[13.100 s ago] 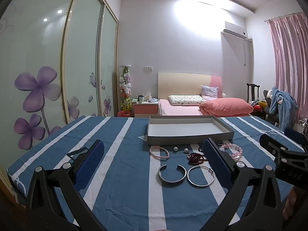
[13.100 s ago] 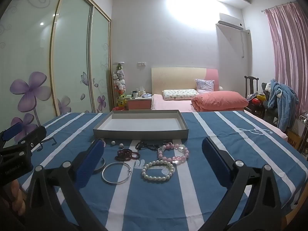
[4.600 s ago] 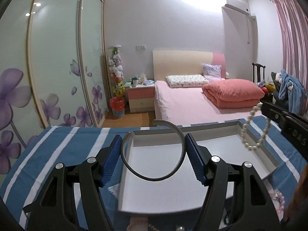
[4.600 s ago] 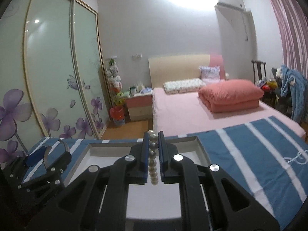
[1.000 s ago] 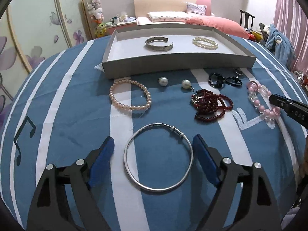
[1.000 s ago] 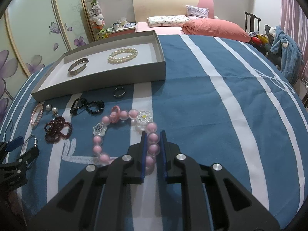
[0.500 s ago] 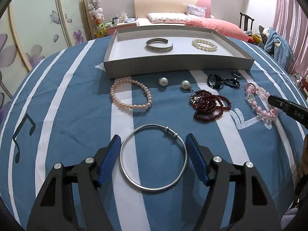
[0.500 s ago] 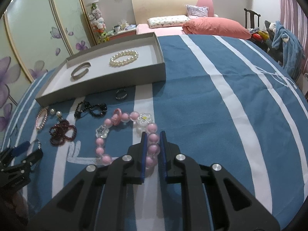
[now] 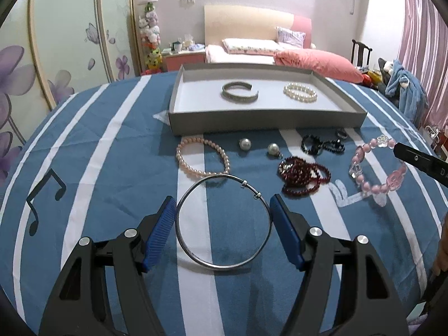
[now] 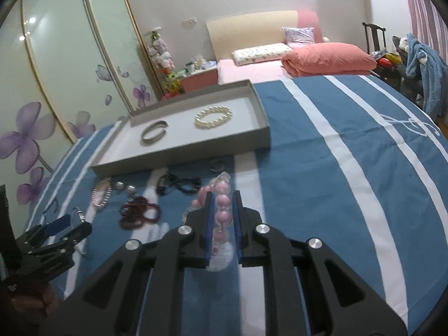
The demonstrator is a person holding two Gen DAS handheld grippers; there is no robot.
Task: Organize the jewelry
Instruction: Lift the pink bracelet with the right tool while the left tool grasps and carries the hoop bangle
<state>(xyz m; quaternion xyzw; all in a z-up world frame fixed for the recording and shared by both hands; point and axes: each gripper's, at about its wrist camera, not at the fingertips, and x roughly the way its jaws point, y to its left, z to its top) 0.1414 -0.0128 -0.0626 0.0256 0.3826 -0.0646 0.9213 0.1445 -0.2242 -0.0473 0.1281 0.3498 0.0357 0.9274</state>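
Nearest the front edge of the striped bedspread (image 9: 92, 151), the left gripper (image 9: 223, 207) has its pads clamped on either side of one silver bangle (image 9: 224, 222), the jaws having just closed in on it. The right gripper (image 10: 222, 204) is pinched on the pink bead bracelet (image 10: 222, 200), which the left view shows raised off the cloth (image 9: 375, 168). Further in lie one dark red bead strand (image 9: 303, 177), one small pink pearl bracelet (image 9: 202, 156), two loose pearls (image 9: 245, 143), one black bead strand (image 9: 322, 144) and one dark ring (image 9: 341, 133). Beyond them the grey tray (image 9: 266, 119) holds two pieces: a silver cuff (image 9: 240, 93) and a white pearl bracelet (image 9: 300, 92). Only the right view shows the bedspread's bare right half; only the left view shows the whole bangle.
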